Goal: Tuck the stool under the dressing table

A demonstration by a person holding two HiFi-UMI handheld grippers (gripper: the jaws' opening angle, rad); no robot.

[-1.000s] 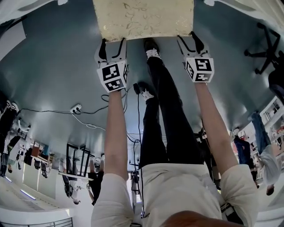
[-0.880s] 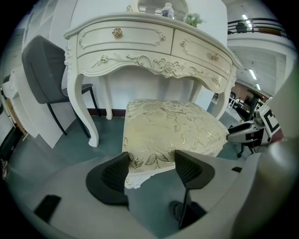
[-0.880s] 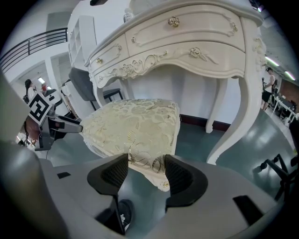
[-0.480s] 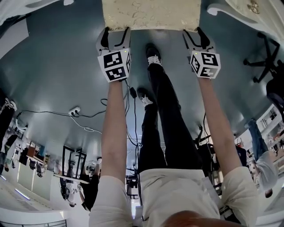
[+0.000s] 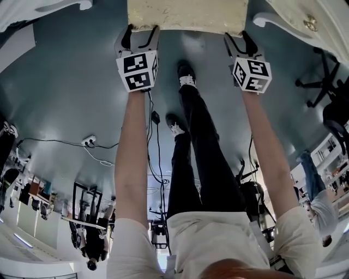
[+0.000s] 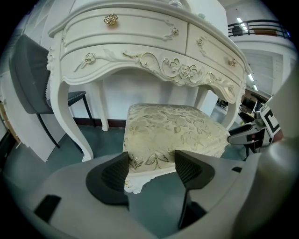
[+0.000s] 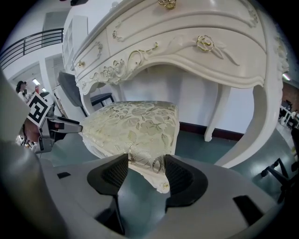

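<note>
1. Beneath the dressing table (image 6: 140, 60), the stool (image 6: 168, 126) appears partly inside the knee gap, its near seat edge sticking out.
2. The left claw (image 6: 150, 165) grasps one near seat corner, and the right claw (image 7: 145, 169) grasps the other.
3. This looks like the pushing step. Next calls for a straight, even shove between the curved legs (image 6: 65, 116).

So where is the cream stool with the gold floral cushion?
The stool sits at the head view's top centre, partly under the white carved dressing table, its near corners held by the left gripper and right gripper.
</note>
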